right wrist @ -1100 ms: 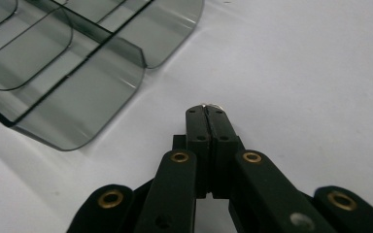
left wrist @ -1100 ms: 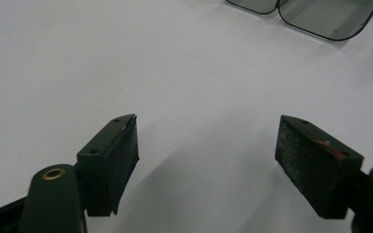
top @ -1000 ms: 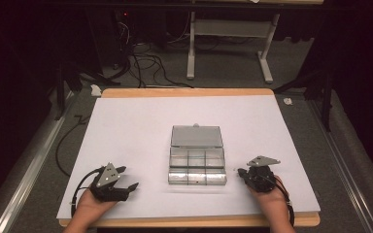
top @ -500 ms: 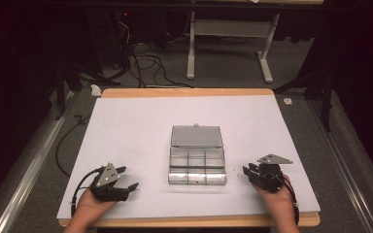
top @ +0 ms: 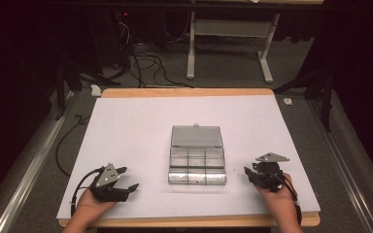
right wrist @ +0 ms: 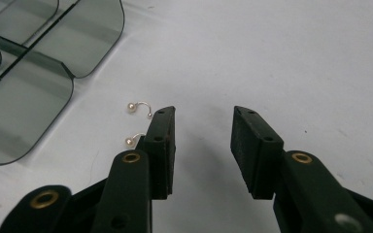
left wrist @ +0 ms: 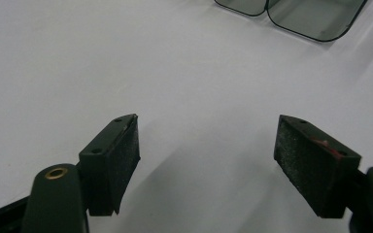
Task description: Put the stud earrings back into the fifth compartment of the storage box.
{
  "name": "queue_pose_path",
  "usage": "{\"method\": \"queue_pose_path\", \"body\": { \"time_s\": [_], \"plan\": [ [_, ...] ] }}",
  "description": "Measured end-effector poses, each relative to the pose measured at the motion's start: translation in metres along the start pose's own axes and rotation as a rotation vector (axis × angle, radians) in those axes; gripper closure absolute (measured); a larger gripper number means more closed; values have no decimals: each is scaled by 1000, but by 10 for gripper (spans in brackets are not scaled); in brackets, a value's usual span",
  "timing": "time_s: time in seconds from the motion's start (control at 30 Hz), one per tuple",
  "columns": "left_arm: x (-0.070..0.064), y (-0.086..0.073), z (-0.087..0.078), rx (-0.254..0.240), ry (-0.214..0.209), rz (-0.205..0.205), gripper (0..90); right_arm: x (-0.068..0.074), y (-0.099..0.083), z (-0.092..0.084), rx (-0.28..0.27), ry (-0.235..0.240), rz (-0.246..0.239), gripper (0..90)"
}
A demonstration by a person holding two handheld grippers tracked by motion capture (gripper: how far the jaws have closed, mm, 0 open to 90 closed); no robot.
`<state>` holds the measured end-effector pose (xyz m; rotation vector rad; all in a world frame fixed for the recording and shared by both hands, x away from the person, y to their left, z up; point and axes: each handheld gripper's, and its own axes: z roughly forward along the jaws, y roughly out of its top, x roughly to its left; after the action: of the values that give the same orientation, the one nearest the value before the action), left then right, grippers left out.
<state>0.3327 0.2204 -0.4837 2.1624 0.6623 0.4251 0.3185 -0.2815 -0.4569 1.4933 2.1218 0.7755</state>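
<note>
A clear plastic compartment box (top: 196, 167) sits mid-table with its lid (top: 196, 136) laid open behind it. Two small pearl earrings (right wrist: 140, 107) (right wrist: 133, 140) lie on the white sheet just right of the box, beside the left fingertip of my right gripper (right wrist: 204, 114). That gripper (top: 249, 175) rests low at the box's right, open; its jaws have just been opening and nothing is between them. My left gripper (top: 128, 178) lies at the front left, well away from the box. In its own view the left gripper (left wrist: 206, 128) is wide open over bare sheet.
The white sheet (top: 141, 126) covers a wooden table (top: 184, 92). Corners of the box (left wrist: 315, 17) show far ahead in the left gripper view. Cables and a metal stand (top: 228, 43) lie on the floor beyond the table.
The right gripper's jaws have spread apart from shut, and the hand has edged slightly right of the box. The left gripper has stayed where it was.
</note>
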Motion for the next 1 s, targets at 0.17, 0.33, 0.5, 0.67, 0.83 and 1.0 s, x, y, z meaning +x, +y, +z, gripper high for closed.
{"method": "queue_pose_path", "body": {
  "time_s": [0.17,0.33,0.5,0.67,0.83,1.0],
  "plan": [
    [0,0,0,-3,-3,-2,253,2,6,-1,59,-2,-18,586],
    [1,0,1,-3,-8,-6,253,4,10,-2,119,8,-30,572],
    [2,1,1,4,-14,-8,253,6,12,-2,163,12,-55,555],
    [2,1,1,2,-16,-10,253,7,15,-4,208,22,-58,551],
    [1,1,2,0,-15,-9,253,8,18,-5,242,28,-73,543],
    [1,1,2,1,-16,-9,253,9,22,-5,285,41,-93,544]
  ]
}}
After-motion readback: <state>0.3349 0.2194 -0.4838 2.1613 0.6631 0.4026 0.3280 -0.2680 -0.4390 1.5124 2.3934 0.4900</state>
